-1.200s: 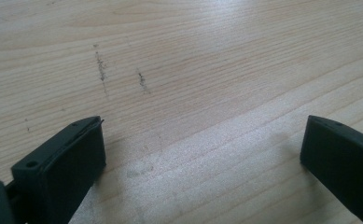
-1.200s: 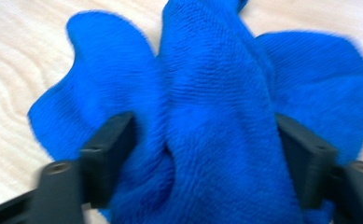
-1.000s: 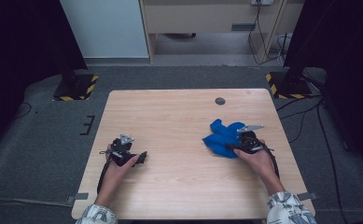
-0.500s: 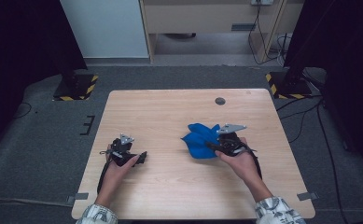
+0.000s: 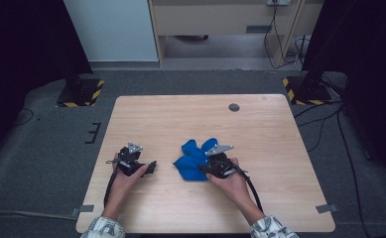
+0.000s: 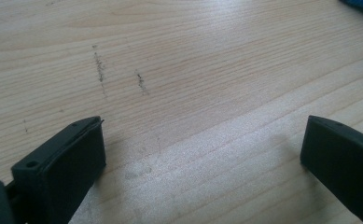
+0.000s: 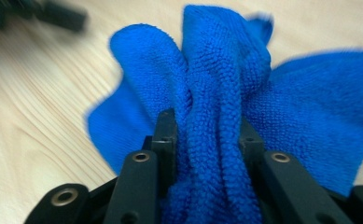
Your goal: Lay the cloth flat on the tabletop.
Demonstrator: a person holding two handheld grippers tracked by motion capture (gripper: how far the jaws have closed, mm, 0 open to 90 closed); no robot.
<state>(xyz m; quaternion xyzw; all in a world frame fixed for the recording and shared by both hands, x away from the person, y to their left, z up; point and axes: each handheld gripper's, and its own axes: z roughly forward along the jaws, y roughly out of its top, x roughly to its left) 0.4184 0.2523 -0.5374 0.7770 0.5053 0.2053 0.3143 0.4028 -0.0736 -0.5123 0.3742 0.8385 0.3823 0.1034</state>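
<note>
Blue microfibre cloth (image 5: 193,159) bunched in the right gripper (image 5: 211,170).

The right gripper's jaws, having just eased slightly apart, pinch a thick fold of the cloth; the rest spills toward ten o'clock on the pale wooden table (image 5: 190,119). At nine o'clock, well apart, the left gripper (image 5: 150,167) rests with jaws spread over bare wood.

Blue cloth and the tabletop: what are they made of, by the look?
Cloth: looks like microfibre or terry, with a looped, nubby weave, matte, bunching in soft folds. Tabletop: pale wood or wood-look laminate, with straight fine grain lines, a smooth low sheen and a few dark scuffs; the pictures leave open which.
</note>
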